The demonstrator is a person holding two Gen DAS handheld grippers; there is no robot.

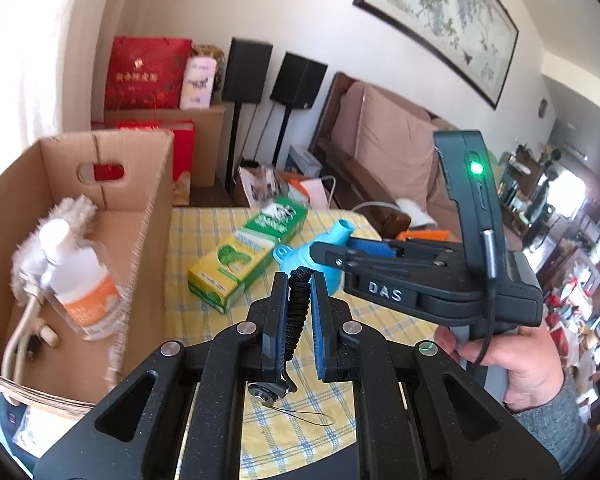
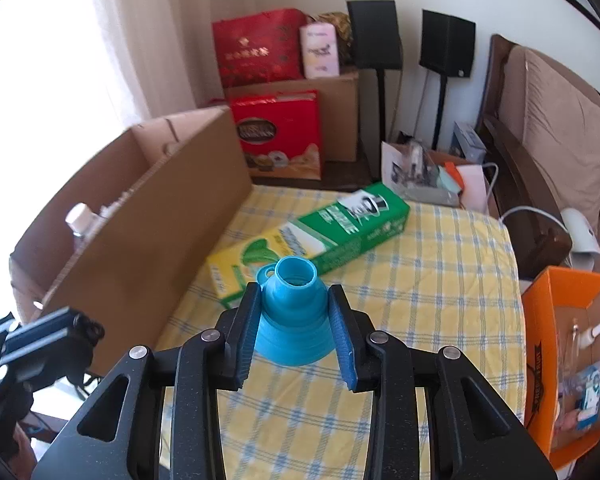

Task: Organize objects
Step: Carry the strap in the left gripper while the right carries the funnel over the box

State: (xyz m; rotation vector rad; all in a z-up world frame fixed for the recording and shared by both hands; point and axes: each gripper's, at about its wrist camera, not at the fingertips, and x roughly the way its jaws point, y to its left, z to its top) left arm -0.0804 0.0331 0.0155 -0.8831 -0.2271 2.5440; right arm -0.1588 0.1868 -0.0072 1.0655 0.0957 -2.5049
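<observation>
My left gripper [image 1: 299,280] is shut on a black braided lanyard [image 1: 297,312], which stands upright between the blue pads; its metal clip and thin loop hang below. To the right, my right gripper [image 1: 328,256] holds a blue funnel [image 1: 296,260] above the table. In the right wrist view the funnel [image 2: 294,320] sits spout-up between the pads of my right gripper [image 2: 295,288], which is shut on its cone. My left gripper [image 2: 74,326] shows at the lower left. A green and yellow carton [image 2: 332,232] lies on the checked cloth [image 2: 440,300].
An open cardboard box [image 1: 100,160] stands on the left and holds an orange-labelled bottle [image 1: 84,284] and a white fluffy brush [image 1: 60,220]. An orange box [image 2: 560,292] with small items sits right of the table. Red gift bags, speakers and a sofa stand behind.
</observation>
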